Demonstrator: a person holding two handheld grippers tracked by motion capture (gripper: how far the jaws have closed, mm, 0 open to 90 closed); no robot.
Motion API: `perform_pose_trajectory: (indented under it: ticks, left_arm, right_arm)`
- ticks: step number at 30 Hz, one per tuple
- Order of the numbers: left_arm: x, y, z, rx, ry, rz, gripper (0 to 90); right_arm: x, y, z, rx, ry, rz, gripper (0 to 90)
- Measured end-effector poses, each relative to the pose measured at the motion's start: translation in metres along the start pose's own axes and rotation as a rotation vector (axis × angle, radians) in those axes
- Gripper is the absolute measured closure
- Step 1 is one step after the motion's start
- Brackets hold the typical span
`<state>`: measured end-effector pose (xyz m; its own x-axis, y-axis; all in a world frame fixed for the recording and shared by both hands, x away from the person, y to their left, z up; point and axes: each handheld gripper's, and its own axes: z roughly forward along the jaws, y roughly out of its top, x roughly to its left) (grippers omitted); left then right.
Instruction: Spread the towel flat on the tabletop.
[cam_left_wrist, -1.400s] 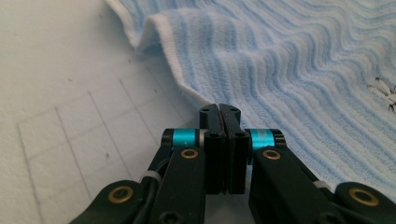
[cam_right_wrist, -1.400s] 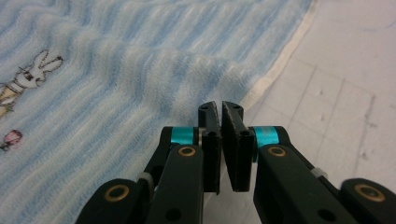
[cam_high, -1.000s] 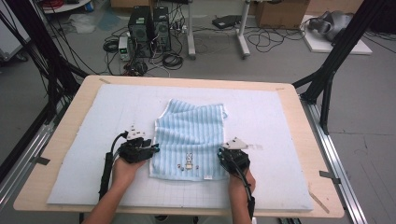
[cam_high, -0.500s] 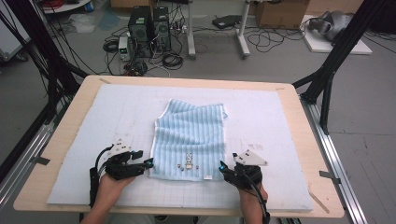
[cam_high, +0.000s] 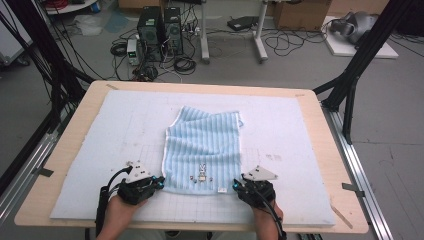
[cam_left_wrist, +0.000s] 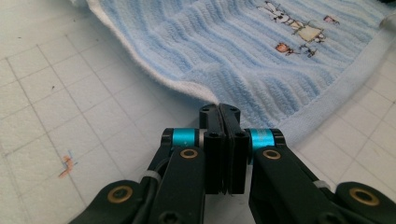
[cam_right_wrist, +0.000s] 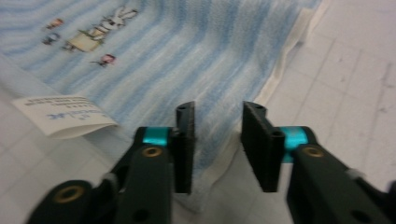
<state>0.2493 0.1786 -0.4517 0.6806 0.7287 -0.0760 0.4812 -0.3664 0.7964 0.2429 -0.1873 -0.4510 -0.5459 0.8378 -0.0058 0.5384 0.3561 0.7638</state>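
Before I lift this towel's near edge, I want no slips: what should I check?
1. left claw shut at the hem of the pale blue striped terry towel: ok; cloth actually pinched: cannot tell.
2. right claw closed on its corner: not ok, jaws open astride the edge.
3. Towel lying flat on the white gridded mat: ok.
4. white paper label clear of the right claw: ok.

The towel is soft ribbed terry cloth, pale blue with a smooth white hem and a papery white label. The left gripper and right gripper are matt black plastic with glossy teal metal sleeves and brass-coloured rivets. The bench has a pale wood rim under a matt white gridded mat.
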Motion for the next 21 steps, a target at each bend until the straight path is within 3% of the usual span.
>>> perform_pose_trajectory:
  ticks: [4,6,13,21]
  left_arm:
    - [-0.001,-0.005,-0.006,0.002,-0.024,-0.004,88.4]
    - [-0.003,-0.009,-0.012,0.003,-0.033,0.004,88.4]
    - [-0.010,-0.020,-0.025,0.000,-0.068,0.001,88.4]
    - [-0.026,-0.038,-0.043,-0.010,-0.138,0.011,88.4]
  right_arm:
    - [0.003,0.000,-0.003,0.011,0.027,-0.003,85.1]
    - [0.006,-0.001,-0.005,0.020,0.018,-0.034,85.5]
    - [0.016,-0.015,-0.020,0.012,0.027,-0.057,85.6]
    - [0.030,-0.033,-0.041,-0.006,0.031,-0.065,85.4]
